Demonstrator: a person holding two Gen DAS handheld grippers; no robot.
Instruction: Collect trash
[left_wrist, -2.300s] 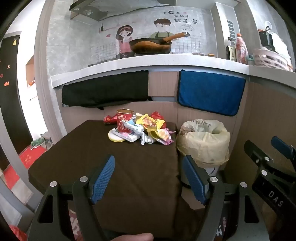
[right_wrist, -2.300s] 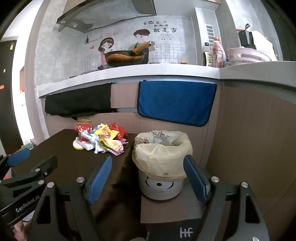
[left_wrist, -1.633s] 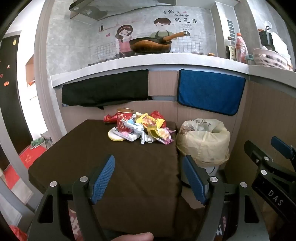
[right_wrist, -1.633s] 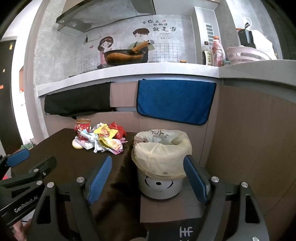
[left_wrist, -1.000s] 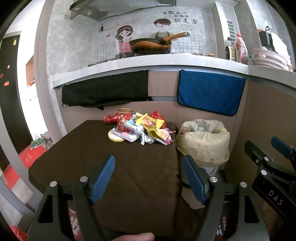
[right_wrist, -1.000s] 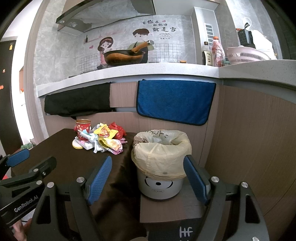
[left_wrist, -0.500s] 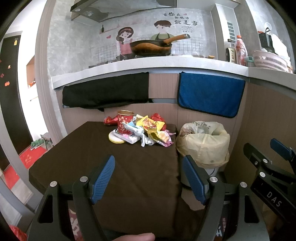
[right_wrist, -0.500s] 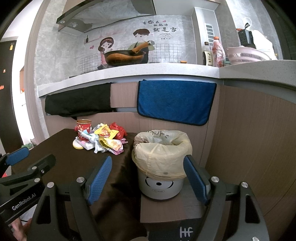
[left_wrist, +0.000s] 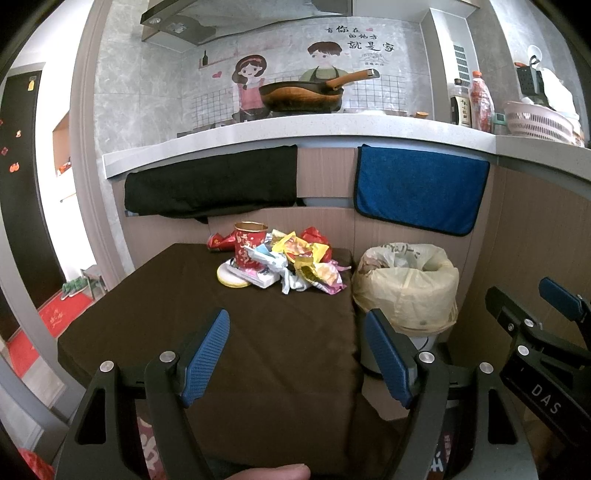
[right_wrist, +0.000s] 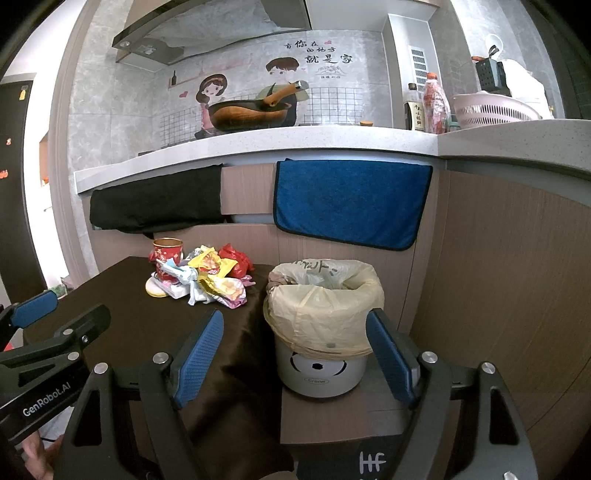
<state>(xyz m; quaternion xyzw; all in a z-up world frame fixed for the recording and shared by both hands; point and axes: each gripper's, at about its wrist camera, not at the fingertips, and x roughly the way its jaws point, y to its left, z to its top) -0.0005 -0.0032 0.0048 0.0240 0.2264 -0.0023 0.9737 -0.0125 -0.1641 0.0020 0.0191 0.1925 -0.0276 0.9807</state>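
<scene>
A pile of trash (left_wrist: 291, 264) lies at the far side of a brown-covered table (left_wrist: 229, 332): a red paper cup (left_wrist: 249, 245), yellow and red wrappers, crumpled white paper and a yellow lid. The pile also shows in the right wrist view (right_wrist: 207, 277). A white bin lined with a pale yellow bag (right_wrist: 321, 314) stands right of the table; it shows in the left wrist view too (left_wrist: 406, 291). My left gripper (left_wrist: 299, 354) is open and empty over the table's near part. My right gripper (right_wrist: 295, 354) is open and empty in front of the bin.
A kitchen counter (left_wrist: 295, 129) runs behind, with a wok (left_wrist: 299, 96), bottles and a pink basket (left_wrist: 535, 123). A black cloth (left_wrist: 210, 184) and a blue towel (left_wrist: 417, 192) hang below it. Wooden panels wall the right side. A doorway with red mats is at left.
Both grippers have drifted very slightly; the scene sits a little lower in the left wrist view. Nothing has been taken hold of or moved.
</scene>
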